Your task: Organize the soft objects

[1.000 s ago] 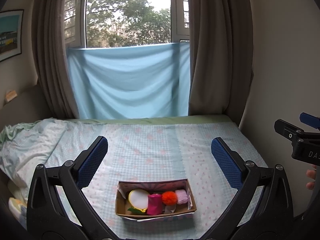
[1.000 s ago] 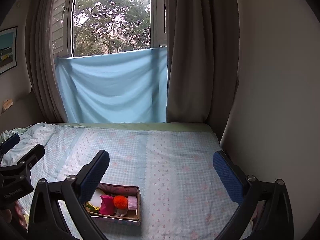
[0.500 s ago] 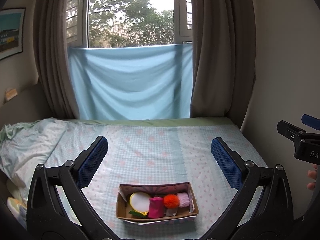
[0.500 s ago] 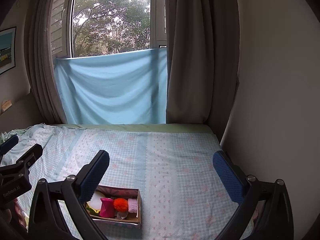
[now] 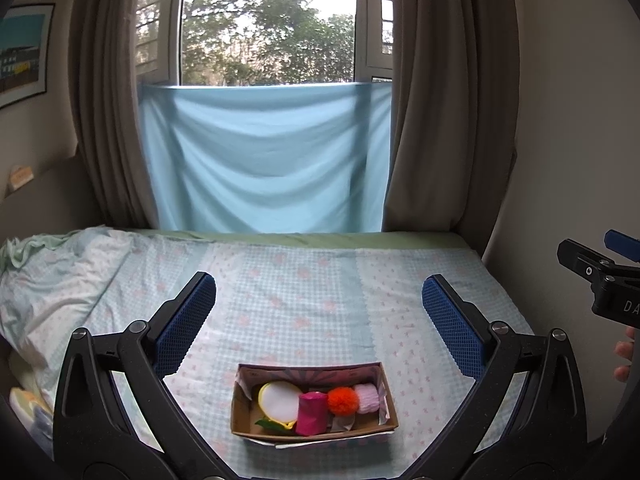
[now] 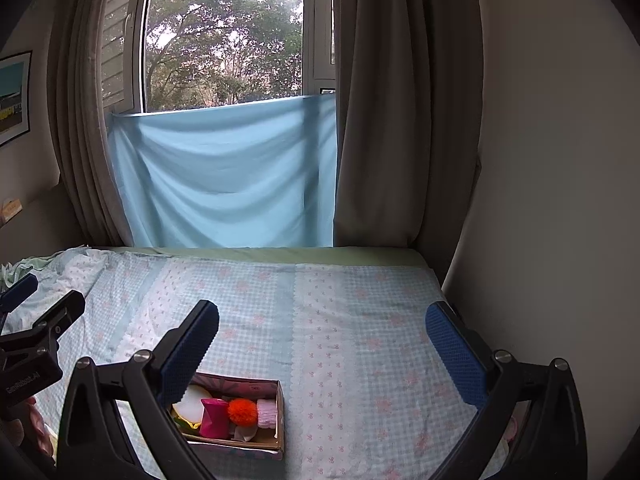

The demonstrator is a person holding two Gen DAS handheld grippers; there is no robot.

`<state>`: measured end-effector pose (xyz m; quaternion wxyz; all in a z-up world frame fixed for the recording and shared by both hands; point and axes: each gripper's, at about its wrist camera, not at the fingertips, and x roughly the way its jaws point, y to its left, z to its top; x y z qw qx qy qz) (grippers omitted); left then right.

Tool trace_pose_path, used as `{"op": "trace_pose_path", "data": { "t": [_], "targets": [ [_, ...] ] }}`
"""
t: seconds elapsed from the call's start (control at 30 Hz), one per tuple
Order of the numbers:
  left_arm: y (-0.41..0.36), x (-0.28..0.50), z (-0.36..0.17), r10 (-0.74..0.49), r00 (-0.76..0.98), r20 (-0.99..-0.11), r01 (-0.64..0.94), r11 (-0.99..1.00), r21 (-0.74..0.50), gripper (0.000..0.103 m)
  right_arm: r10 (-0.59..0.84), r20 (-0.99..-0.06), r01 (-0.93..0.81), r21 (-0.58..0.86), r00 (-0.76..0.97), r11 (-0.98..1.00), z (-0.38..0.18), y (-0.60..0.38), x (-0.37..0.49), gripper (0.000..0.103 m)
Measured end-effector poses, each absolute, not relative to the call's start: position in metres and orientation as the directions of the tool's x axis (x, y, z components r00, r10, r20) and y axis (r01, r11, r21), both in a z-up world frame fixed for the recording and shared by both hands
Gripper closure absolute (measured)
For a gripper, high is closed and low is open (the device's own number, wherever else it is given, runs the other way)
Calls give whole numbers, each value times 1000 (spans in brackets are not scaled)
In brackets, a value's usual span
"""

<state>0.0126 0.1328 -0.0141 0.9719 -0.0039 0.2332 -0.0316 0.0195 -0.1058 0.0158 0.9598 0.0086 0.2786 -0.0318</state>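
A small cardboard box (image 5: pixel 384 390) sits on the bed near me. It holds a white and yellow round pad (image 5: pixel 279 400), a magenta roll (image 5: pixel 311 413), an orange pom-pom (image 5: pixel 343 400) and a pale pink roll (image 5: pixel 368 397). My left gripper (image 5: pixel 319 312) is open and empty, raised above and behind the box. My right gripper (image 6: pixel 322 336) is open and empty, with the box (image 6: pixel 280 408) low on its left, partly hidden by its left finger (image 6: pixel 188 350). The pom-pom (image 6: pixel 243 412) shows there too.
The bed (image 5: pixel 320 280) has a pale checked sheet, rumpled bedding (image 5: pixel 48 280) at the left, and a wall (image 6: pixel 560 200) along the right. A blue cloth (image 5: pixel 264 160) hangs under the window between brown curtains.
Both views have pulled back and risen slightly; the box sits lower in each frame. Nothing in the box has moved. Both grippers stay open.
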Motion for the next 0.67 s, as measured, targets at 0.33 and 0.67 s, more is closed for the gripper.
{"op": "trace_pose_path", "data": {
  "t": [0.33, 0.67],
  "targets": [
    [137, 24, -15, -44, 884, -465, 36, 999, -25, 0, -60, -540, 68, -4, 840, 998, 16, -105, 26, 0],
    [121, 32, -26, -45, 885, -464, 52, 999, 2, 0, -56, -573, 74, 8, 818, 997, 11, -107, 34, 0]
  ]
}}
